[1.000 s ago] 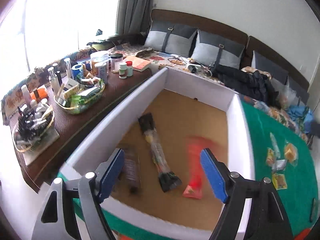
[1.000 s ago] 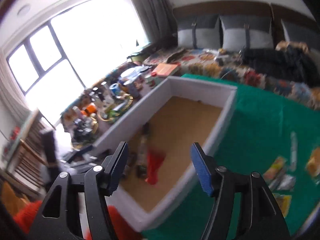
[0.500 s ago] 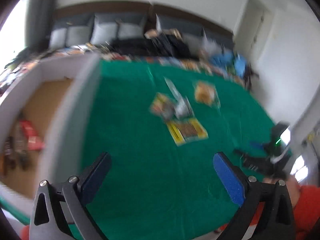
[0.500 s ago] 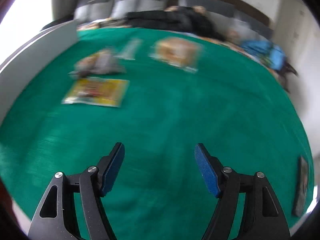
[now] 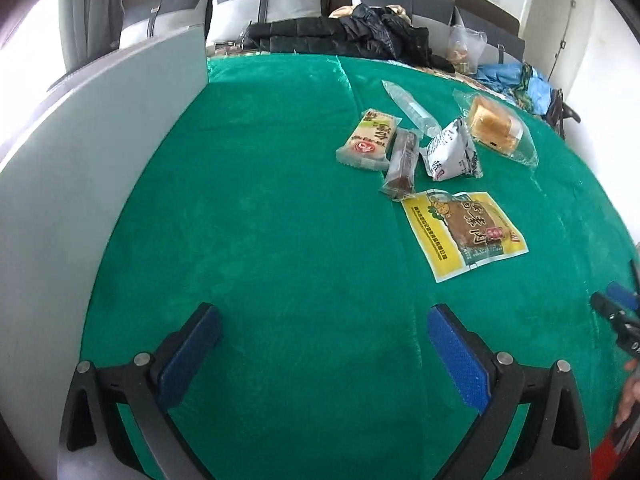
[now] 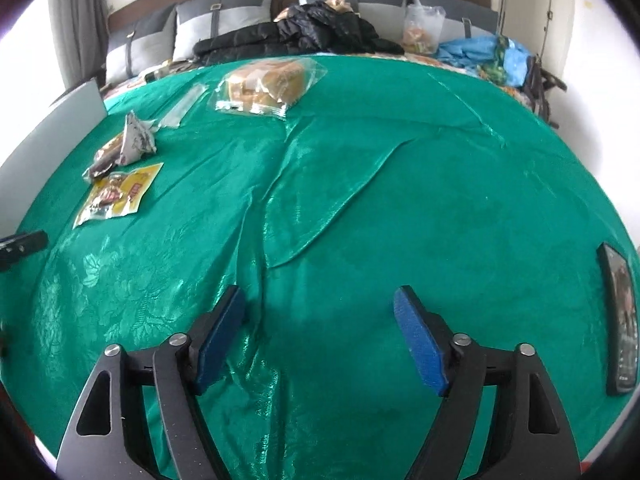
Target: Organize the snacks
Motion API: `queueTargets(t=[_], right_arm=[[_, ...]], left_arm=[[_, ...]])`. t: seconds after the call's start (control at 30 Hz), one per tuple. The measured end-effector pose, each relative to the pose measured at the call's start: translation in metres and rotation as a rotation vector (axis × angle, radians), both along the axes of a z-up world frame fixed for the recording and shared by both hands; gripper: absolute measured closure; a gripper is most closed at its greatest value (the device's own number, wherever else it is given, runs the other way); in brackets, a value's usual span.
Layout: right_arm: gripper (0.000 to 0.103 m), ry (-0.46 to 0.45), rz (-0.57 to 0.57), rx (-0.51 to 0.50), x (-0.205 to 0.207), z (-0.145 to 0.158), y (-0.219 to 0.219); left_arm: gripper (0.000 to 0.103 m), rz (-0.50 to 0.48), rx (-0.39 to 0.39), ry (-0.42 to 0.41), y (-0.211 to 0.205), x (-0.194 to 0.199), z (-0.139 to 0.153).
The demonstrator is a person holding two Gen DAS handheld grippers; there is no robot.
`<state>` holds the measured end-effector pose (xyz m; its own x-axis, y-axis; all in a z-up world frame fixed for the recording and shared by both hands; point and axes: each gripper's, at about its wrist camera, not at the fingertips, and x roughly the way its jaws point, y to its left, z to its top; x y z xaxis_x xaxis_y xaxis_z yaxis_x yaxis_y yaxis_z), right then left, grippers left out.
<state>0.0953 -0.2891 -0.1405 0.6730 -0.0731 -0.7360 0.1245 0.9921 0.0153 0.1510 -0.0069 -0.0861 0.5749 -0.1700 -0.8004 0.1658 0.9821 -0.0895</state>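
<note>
Several wrapped snacks lie together on the green cloth (image 5: 280, 240): a yellow packet (image 5: 464, 232), a brown bar (image 5: 402, 158), a tan packet (image 5: 368, 140), a white packet (image 5: 452, 152), bagged bread (image 5: 494, 128) and a clear sachet (image 5: 410, 104). My left gripper (image 5: 324, 336) stands wide open over bare cloth, short of them. My right gripper (image 6: 320, 328) is opening with nothing between its fingers. From it, the bread (image 6: 268, 84), white packet (image 6: 136, 140) and yellow packet (image 6: 120, 192) lie far ahead to the left.
The white box wall (image 5: 80, 168) rises along the cloth's left side. A dark phone (image 6: 620, 320) lies near the right edge. The cloth has raised folds (image 6: 320, 200) in the middle. A sofa with a black jacket (image 6: 304, 28) stands behind.
Both grippers have swung away from the white box and down over the green cloth. Both sets of jaws stand wider than before.
</note>
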Motion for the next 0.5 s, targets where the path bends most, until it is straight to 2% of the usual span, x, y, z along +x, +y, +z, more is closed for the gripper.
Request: queueTargets(t=[0.23,0.5], right_arm=[[0.020,0.004,-0.003,-0.007,-0.0034,-0.0007,0.0019],[0.020,0.004,-0.003,-0.007,-0.0032,-0.0005,0.0018]], left_arm=[[0.000,-0.019,0.087,-0.006,-0.0114,0.0001,-0.0041],[0.000,-0.023,0.084,-0.007,-0.0096,-0.0003,-0.0031]])
